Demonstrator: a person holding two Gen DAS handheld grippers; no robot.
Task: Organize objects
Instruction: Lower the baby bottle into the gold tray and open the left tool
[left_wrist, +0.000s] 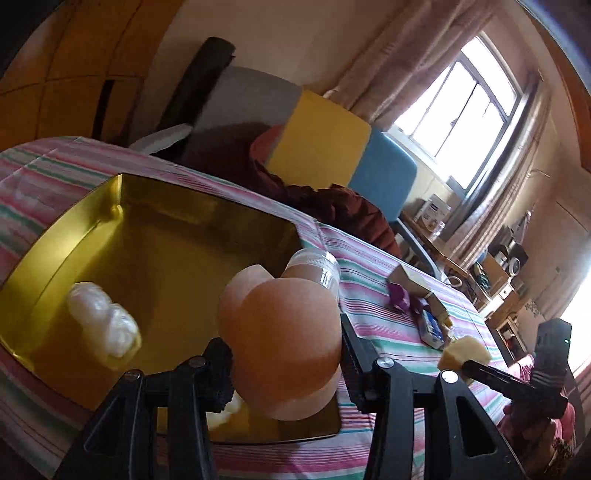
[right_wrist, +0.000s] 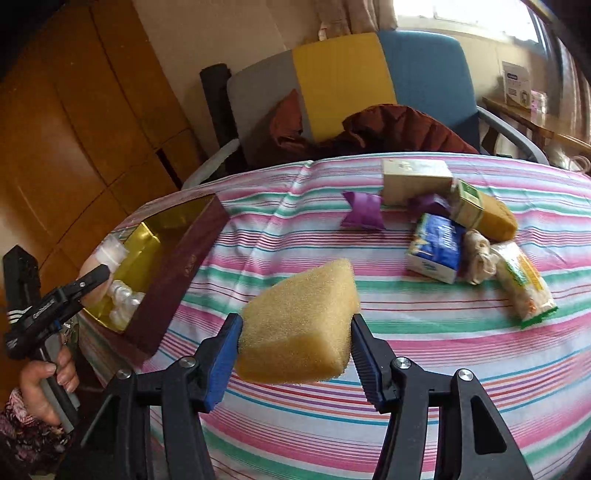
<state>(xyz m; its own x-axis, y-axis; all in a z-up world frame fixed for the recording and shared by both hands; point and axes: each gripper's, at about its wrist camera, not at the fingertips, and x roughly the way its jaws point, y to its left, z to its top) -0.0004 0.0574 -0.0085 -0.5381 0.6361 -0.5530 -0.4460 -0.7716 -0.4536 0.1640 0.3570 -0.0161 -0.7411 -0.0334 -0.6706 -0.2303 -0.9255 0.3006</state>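
My left gripper (left_wrist: 284, 350) is shut on a clear pack of peach round puffs (left_wrist: 288, 325), held over the near corner of a box with a gold inside (left_wrist: 74, 221). A pearly white wrapped item (left_wrist: 103, 325) lies in the box. My right gripper (right_wrist: 297, 332) is shut on a yellow sponge (right_wrist: 299, 325), above the striped cloth to the right of the box's maroon wall (right_wrist: 184, 266). In the right wrist view the left gripper (right_wrist: 98, 282) shows at the far left over the box. In the left wrist view the right gripper (left_wrist: 469, 365) shows with the sponge (left_wrist: 463, 352).
On the striped cloth (right_wrist: 406, 350) at the far right lie a purple packet (right_wrist: 362, 214), a beige box (right_wrist: 413, 177), a blue-white pack (right_wrist: 436, 247), a green-labelled box (right_wrist: 476, 206), a cloth roll (right_wrist: 478, 258) and a white packet (right_wrist: 524, 284). A chair with a dark red garment (right_wrist: 399, 125) stands behind the table.
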